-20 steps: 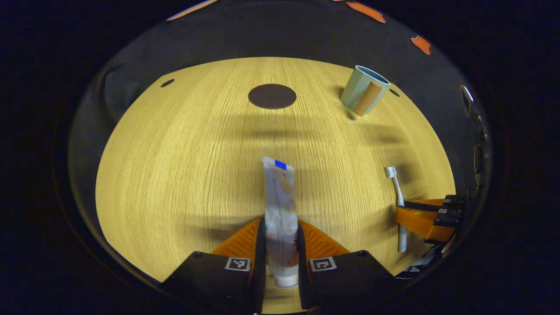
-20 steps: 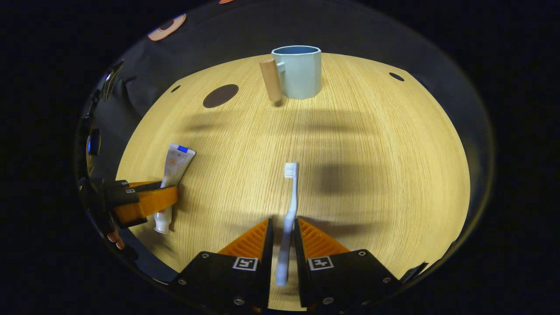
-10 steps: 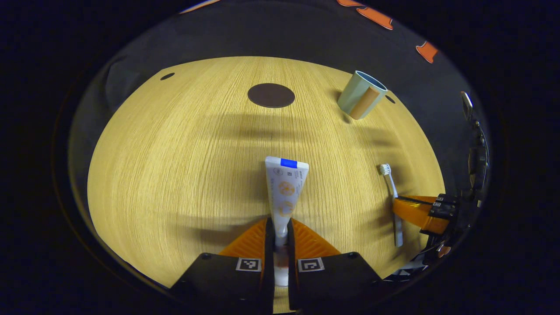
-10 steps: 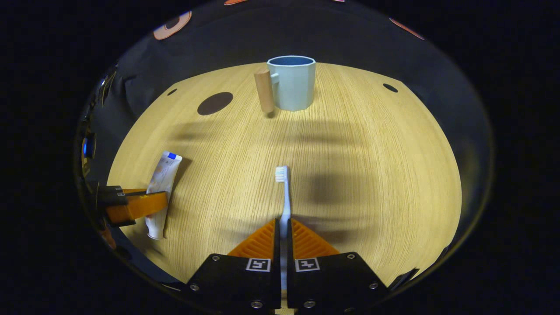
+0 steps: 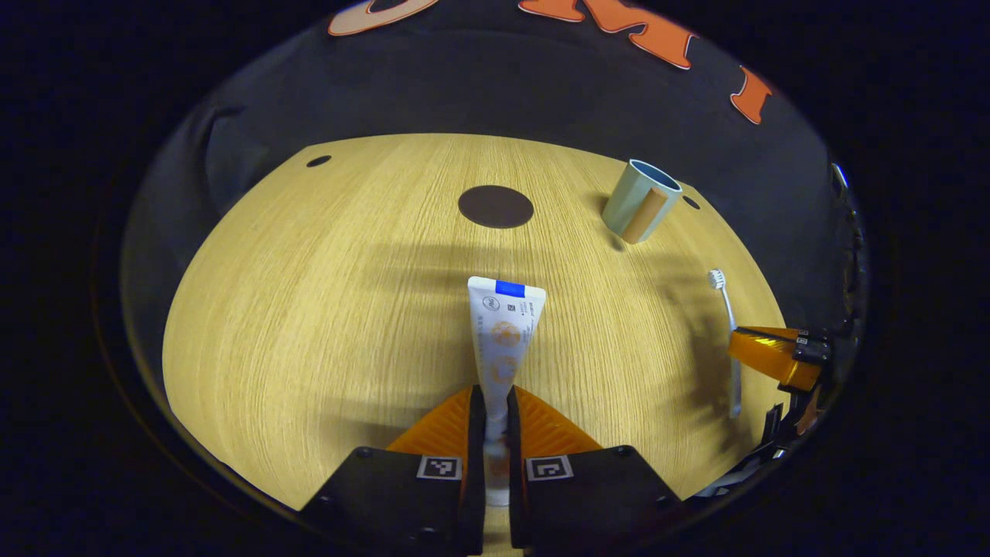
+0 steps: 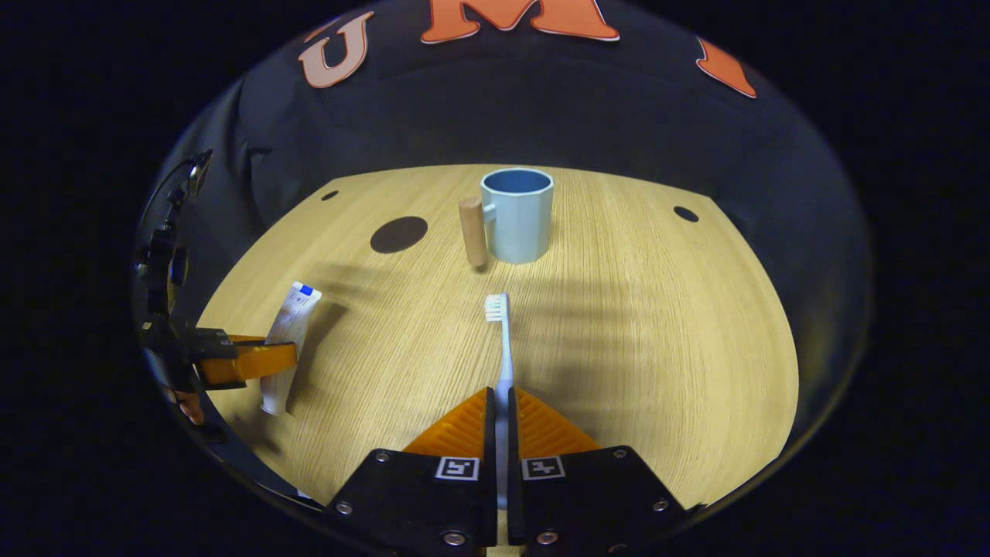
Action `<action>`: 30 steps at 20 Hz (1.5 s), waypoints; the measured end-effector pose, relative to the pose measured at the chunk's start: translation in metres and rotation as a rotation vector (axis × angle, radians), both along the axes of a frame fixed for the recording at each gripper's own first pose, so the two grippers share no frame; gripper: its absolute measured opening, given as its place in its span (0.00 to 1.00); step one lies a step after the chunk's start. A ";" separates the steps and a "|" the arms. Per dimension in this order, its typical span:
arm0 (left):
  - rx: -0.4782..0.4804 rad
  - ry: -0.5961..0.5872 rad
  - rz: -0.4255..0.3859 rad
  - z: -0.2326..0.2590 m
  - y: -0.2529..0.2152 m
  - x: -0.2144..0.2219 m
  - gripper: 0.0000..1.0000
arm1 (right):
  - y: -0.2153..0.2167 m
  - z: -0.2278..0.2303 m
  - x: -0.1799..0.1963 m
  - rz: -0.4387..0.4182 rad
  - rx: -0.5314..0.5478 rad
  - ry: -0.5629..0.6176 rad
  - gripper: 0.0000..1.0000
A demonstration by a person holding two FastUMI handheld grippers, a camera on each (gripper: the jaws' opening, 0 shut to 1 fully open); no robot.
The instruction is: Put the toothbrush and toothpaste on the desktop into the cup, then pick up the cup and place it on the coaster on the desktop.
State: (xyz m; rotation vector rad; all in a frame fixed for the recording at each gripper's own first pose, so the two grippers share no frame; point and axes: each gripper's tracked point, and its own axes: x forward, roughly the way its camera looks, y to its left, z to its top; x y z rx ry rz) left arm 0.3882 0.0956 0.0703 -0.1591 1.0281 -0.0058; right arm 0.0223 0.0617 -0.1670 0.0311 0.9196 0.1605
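My left gripper (image 5: 495, 402) is shut on the white toothpaste tube (image 5: 501, 333), which points forward above the wooden desktop (image 5: 325, 309). My right gripper (image 6: 500, 402) is shut on the white toothbrush (image 6: 503, 340), bristles forward and lifted off the wood. The pale blue cup (image 6: 517, 215) with a wooden handle (image 6: 472, 232) stands upright straight ahead in the right gripper view, and the cup (image 5: 640, 201) sits far right in the left gripper view. The dark round coaster (image 5: 496, 206) lies ahead of the tube; the coaster (image 6: 398, 234) is left of the cup.
The right gripper (image 5: 773, 356) with the toothbrush (image 5: 727, 325) shows at the far right of the left gripper view. The left gripper (image 6: 240, 362) with the tube (image 6: 286, 340) shows at the left of the right gripper view. Small dark holes (image 6: 686, 213) mark the desktop's far corners.
Both grippers closed on their objects, the left on the toothpaste and the right on the toothbrush, then lifted them off the desktop and tilted upward.
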 end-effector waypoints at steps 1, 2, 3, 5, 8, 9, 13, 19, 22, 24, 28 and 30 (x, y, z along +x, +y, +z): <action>0.003 -0.010 0.005 -0.033 0.005 0.044 0.16 | 0.000 0.008 0.005 0.000 0.014 -0.026 0.06; 0.007 -0.020 0.005 -0.014 0.004 0.036 0.16 | -0.002 0.013 0.008 0.001 0.022 -0.052 0.06; 0.010 -0.026 0.004 -0.027 0.005 0.044 0.16 | -0.004 0.020 0.014 -0.001 0.027 -0.080 0.06; 0.014 -0.039 -0.010 -0.028 -0.005 0.048 0.16 | -0.005 0.031 0.026 -0.003 0.034 -0.138 0.06; 0.041 -0.075 -0.018 -0.031 -0.006 0.058 0.16 | -0.010 0.052 0.045 -0.008 0.037 -0.238 0.06; 0.048 -0.087 -0.020 -0.029 -0.009 0.059 0.16 | -0.010 0.060 0.053 -0.012 0.043 -0.272 0.06; 0.053 -0.110 -0.022 -0.022 -0.011 0.058 0.16 | -0.008 0.089 0.073 -0.015 0.071 -0.378 0.06; 0.060 -0.148 -0.033 -0.010 -0.013 0.061 0.16 | -0.005 0.117 0.108 -0.045 0.075 -0.513 0.05; 0.058 -0.159 -0.041 -0.004 -0.012 0.062 0.16 | -0.006 0.134 0.125 -0.043 0.066 -0.588 0.06; 0.057 -0.168 -0.044 -0.003 -0.012 0.061 0.16 | -0.004 0.146 0.141 -0.053 0.094 -0.629 0.05; 0.058 -0.183 -0.054 0.005 -0.013 0.063 0.16 | -0.006 0.155 0.169 -0.048 0.101 -0.707 0.05; 0.061 -0.195 -0.058 0.007 -0.012 0.064 0.16 | -0.003 0.159 0.180 -0.033 0.106 -0.764 0.05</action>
